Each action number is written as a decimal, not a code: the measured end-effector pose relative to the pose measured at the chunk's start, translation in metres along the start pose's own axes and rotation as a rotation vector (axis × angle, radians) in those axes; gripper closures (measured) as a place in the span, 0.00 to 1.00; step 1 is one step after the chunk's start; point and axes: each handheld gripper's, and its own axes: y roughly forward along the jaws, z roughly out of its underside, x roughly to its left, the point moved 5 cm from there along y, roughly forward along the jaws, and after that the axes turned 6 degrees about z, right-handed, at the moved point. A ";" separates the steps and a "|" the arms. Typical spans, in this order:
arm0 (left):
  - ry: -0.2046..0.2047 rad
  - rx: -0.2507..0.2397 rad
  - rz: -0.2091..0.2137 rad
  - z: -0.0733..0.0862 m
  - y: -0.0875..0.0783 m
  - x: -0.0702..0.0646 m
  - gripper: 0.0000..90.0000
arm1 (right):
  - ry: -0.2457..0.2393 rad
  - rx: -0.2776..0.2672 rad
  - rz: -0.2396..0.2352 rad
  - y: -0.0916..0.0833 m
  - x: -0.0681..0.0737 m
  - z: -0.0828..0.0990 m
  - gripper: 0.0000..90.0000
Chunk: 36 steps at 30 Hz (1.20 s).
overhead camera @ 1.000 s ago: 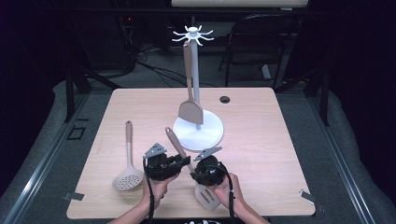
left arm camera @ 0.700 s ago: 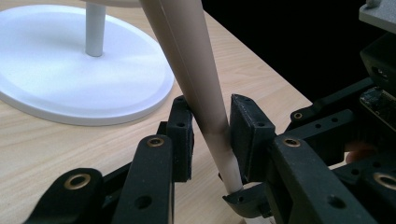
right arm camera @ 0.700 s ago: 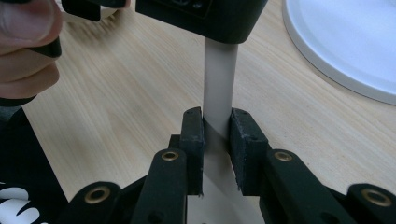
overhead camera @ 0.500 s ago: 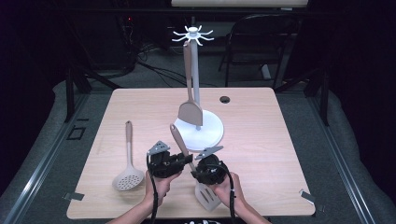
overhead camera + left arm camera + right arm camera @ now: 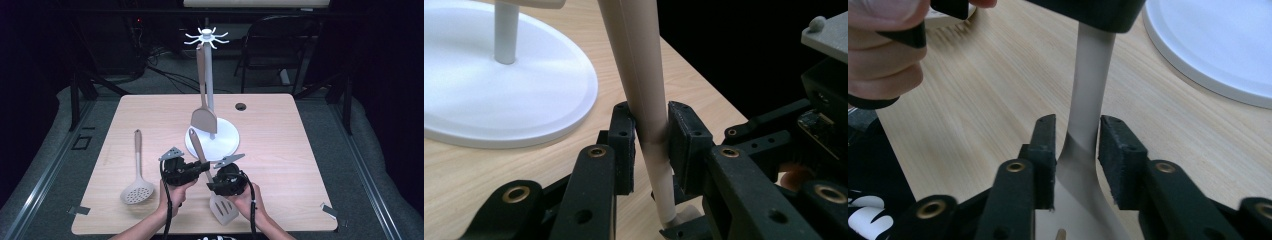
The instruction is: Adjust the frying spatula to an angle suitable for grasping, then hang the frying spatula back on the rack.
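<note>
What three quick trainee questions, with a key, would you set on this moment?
1. True or false: a solid spatula hangs from the white stand.
2. Which utensil lies flat at the left of the table: A ladle, B skimmer, C whisk?
3. Which gripper's pads press on the handle of the slotted turner?
Key: 1 true. 2 B, the skimmer. 3 The left gripper, whose jaws have just been closing on the handle; the jaws of the right gripper have just been opening and stand slightly off it.
</note>
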 end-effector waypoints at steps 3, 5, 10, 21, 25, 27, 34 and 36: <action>-0.006 0.024 0.010 -0.003 0.002 0.001 0.83 | -0.006 -0.002 -0.001 -0.004 -0.004 0.002 0.63; -0.008 0.028 0.015 -0.006 0.002 0.001 0.83 | -0.021 -0.007 0.029 -0.008 -0.009 0.003 0.55; -0.009 0.023 0.042 -0.011 0.003 0.001 0.84 | -0.026 0.000 0.049 -0.016 -0.021 0.009 0.39; 0.032 0.028 0.105 -0.023 0.004 -0.007 0.86 | -0.013 0.049 0.087 -0.031 -0.054 0.025 0.16; 0.039 0.046 0.108 -0.025 0.004 -0.008 0.86 | -0.048 0.066 0.126 -0.034 -0.063 0.028 0.11; 0.045 0.043 0.114 -0.026 0.003 -0.010 0.86 | -0.065 0.088 0.164 -0.034 -0.069 0.033 0.08; 0.076 0.017 0.146 -0.033 0.002 -0.014 0.86 | -0.058 0.111 0.216 -0.036 -0.083 0.044 0.02; 0.081 0.011 0.153 -0.036 0.001 -0.015 0.86 | -0.063 0.124 0.229 -0.037 -0.083 0.043 0.01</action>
